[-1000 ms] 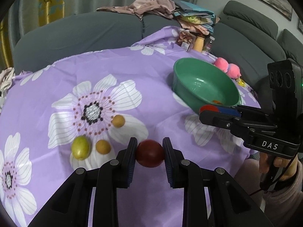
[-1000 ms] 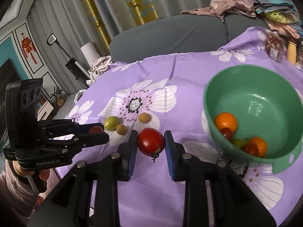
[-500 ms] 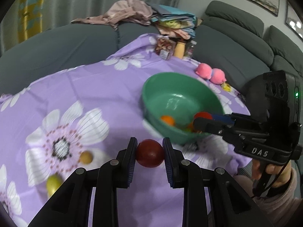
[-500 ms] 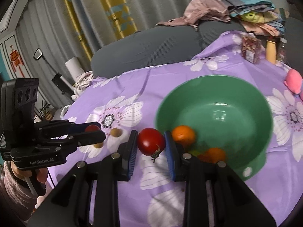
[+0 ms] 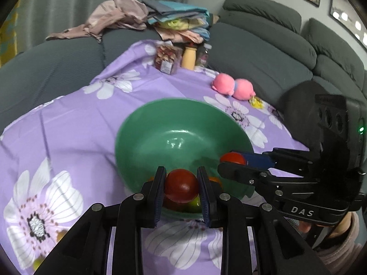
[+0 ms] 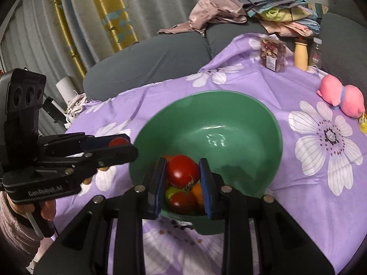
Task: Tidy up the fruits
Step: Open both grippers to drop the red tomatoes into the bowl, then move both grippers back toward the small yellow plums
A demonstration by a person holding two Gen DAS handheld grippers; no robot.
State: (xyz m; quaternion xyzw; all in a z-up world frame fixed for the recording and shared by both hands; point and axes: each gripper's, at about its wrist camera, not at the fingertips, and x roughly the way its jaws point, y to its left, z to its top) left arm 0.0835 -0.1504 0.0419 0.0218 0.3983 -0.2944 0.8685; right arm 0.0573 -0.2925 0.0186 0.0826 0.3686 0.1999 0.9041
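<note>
A green bowl (image 5: 174, 116) stands on the purple flowered cloth and also shows in the right wrist view (image 6: 229, 105). My left gripper (image 5: 181, 186) is shut on a dark red fruit (image 5: 181, 185) over the bowl's near rim. My right gripper (image 6: 182, 171) is shut on a red tomato (image 6: 182, 170) with a stem, above the bowl's near inside. Under it lie an orange, a green fruit and another red fruit (image 6: 182, 202). Each gripper shows in the other's view: the right one (image 5: 234, 162), the left one (image 6: 119, 145).
Two pink plush toys (image 5: 232, 87) lie beyond the bowl. A snack packet (image 5: 166, 58) and a bottle (image 5: 189, 57) stand at the cloth's far edge. Clothes are piled on the grey sofa (image 5: 263, 52). A small fruit (image 5: 60, 236) lies on the cloth at lower left.
Both grippers, each holding its red fruit, have moved toward the bowl and now hang over its near rim. The loose fruits on the cloth have slid out of view to the left.
</note>
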